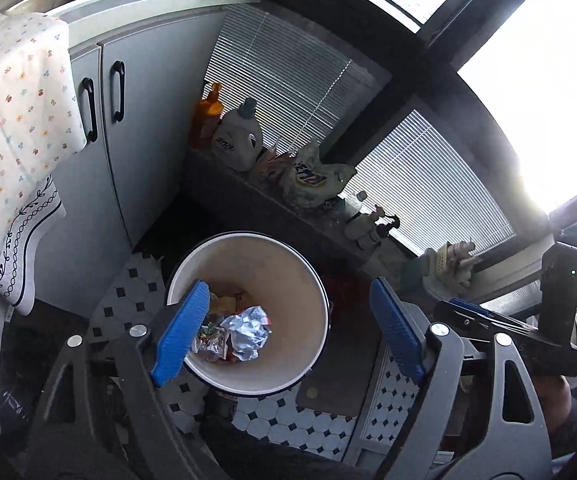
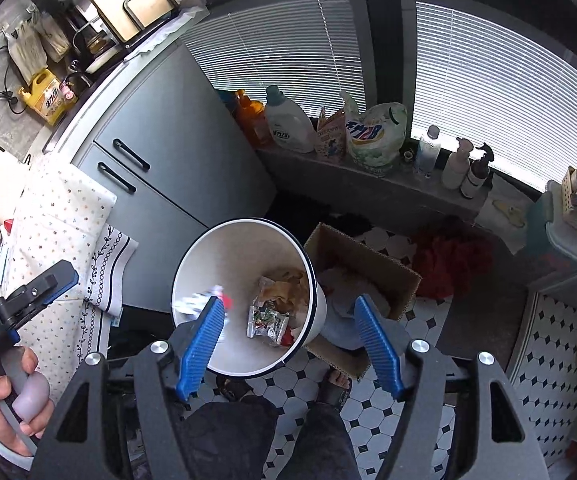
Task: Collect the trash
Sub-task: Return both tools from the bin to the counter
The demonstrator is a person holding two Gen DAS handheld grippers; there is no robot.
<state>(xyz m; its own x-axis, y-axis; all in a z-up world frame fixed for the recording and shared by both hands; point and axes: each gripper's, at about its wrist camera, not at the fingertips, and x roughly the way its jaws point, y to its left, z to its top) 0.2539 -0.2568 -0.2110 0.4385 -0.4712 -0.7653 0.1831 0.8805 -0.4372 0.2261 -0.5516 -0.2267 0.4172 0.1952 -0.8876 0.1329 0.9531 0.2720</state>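
— Two tools, both spread wide? Holding anything?

— Both spread, yes. Left tool (image 1: 288, 284): blue pads far apart, nothing between them, nothing touched. Right tool (image 2: 290, 301): pads also apart, pinching nothing. Only a blurred white-and-red scrap (image 2: 204, 300) just beside its left-hand pad; cannot tell whether touching it.

— Any writing to read?

— Little. Blue block letters on the green-and-white bag (image 2: 376, 136) on the sill, a dark label on the white bottle (image 2: 288, 124) beside it, red characters on the yellow jug (image 2: 44, 96) up on the bench. All too small or warped to read with confidence.

— And the trash, relative to the tools?

— Down in the white bin (image 1: 272, 264), directly below both tools. Crumpled silver sheet (image 1: 248, 330) on the bin's bottom, seen just beside the left tool's left-hand pad. Printed wrapper (image 2: 268, 320) lying flat on the bottom, seen between the right tool's pads, nearer the left one. Blurred scrap over the bin's mouth, near the rim. Cardboard box (image 2: 368, 264) touching the bin's far side.
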